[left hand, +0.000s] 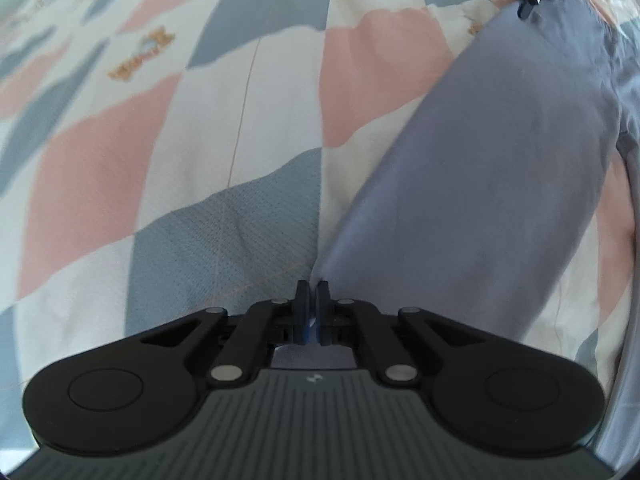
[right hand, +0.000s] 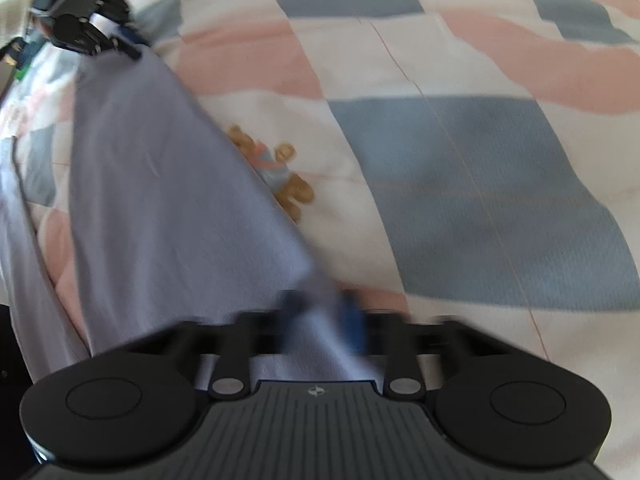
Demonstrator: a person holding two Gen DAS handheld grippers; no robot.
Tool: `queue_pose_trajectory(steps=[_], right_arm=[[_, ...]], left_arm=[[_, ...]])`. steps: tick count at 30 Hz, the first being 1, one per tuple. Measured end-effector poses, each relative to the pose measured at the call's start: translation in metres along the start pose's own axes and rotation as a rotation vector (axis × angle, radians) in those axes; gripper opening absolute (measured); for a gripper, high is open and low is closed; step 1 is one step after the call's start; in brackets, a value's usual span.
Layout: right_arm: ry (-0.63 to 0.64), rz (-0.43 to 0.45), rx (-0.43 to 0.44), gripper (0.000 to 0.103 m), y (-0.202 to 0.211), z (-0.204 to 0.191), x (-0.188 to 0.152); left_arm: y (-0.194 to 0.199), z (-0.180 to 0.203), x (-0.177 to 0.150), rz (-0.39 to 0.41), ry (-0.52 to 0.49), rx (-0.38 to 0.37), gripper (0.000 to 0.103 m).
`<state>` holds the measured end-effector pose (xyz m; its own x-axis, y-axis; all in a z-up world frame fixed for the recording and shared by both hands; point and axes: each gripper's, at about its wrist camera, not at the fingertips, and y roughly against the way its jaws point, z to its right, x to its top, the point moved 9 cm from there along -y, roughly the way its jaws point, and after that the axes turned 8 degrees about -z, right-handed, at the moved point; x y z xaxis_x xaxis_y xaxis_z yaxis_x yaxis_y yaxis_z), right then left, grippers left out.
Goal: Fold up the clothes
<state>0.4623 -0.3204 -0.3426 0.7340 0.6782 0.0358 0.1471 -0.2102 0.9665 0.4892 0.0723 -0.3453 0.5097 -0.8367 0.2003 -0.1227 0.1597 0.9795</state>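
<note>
A lavender garment (left hand: 480, 160) lies stretched in a long band across a patchwork bedspread. My left gripper (left hand: 313, 290) is shut, its fingers pinching the near corner of the cloth. At the garment's far end, top right in the left wrist view, the right gripper (left hand: 525, 10) points down onto the cloth. In the blurred right wrist view the same lavender garment (right hand: 160, 180) runs from my right gripper (right hand: 320, 308), which is shut with fabric between its fingers, up to the left gripper (right hand: 134, 51) at the top left.
The bedspread (left hand: 240, 120) has pink, blue-grey and cream patches, with a teddy bear print (right hand: 276, 172) beside the cloth. More lavender fabric (right hand: 20, 220) trails along the left edge of the right wrist view. Some dark objects (right hand: 12, 56) sit past the bed's far corner.
</note>
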Motion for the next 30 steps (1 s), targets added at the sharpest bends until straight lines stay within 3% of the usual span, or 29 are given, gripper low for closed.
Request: queue_pose_trajectory(steps=[4, 8, 13, 18, 23, 25, 26, 27, 28, 29, 30], right_arm=[[0.004, 0.124, -0.107, 0.002, 0.032, -0.017, -0.012], [0.02, 0.289, -0.27, 0.002, 0.077, -0.066, -0.047], [0.038, 0.419, -0.469, 0.001, 0.106, -0.151, -0.117], [-0.042, 0.428, -0.493, 0.0, 0.079, -0.222, -0.198], [-0.076, 0.283, -0.49, 0.001, 0.003, -0.256, -0.253], [-0.108, 0.223, -0.485, 0.009, -0.02, -0.259, -0.267], [-0.138, 0.216, -0.49, 0.02, -0.021, -0.259, -0.271], [-0.179, 0.242, -0.489, 0.028, -0.016, -0.258, -0.273], [-0.237, 0.291, -0.468, 0.046, -0.007, -0.255, -0.276], [-0.333, 0.352, -0.424, 0.056, 0.004, -0.249, -0.282], [-0.44, 0.415, -0.372, 0.056, 0.014, -0.242, -0.289]], left_arm=[[0.056, 0.024, -0.025, 0.106, 0.104, 0.106, 0.0], [0.119, 0.081, -0.067, 0.183, 0.22, 0.199, 0.0], [0.153, 0.182, -0.134, 0.164, 0.363, 0.253, 0.0], [0.123, 0.27, -0.19, 0.048, 0.5, 0.212, 0.0], [0.081, 0.303, -0.222, -0.078, 0.637, 0.216, 0.004], [0.092, 0.303, -0.222, -0.032, 0.725, 0.189, 0.006], [0.099, 0.302, -0.221, 0.0, 0.772, 0.166, 0.008], [0.106, 0.302, -0.218, 0.036, 0.82, 0.135, 0.01], [0.113, 0.302, -0.216, 0.073, 0.867, 0.105, 0.011], [0.118, 0.303, -0.213, 0.101, 0.901, 0.082, 0.013], [0.122, 0.304, -0.209, 0.12, 0.917, 0.07, 0.013]])
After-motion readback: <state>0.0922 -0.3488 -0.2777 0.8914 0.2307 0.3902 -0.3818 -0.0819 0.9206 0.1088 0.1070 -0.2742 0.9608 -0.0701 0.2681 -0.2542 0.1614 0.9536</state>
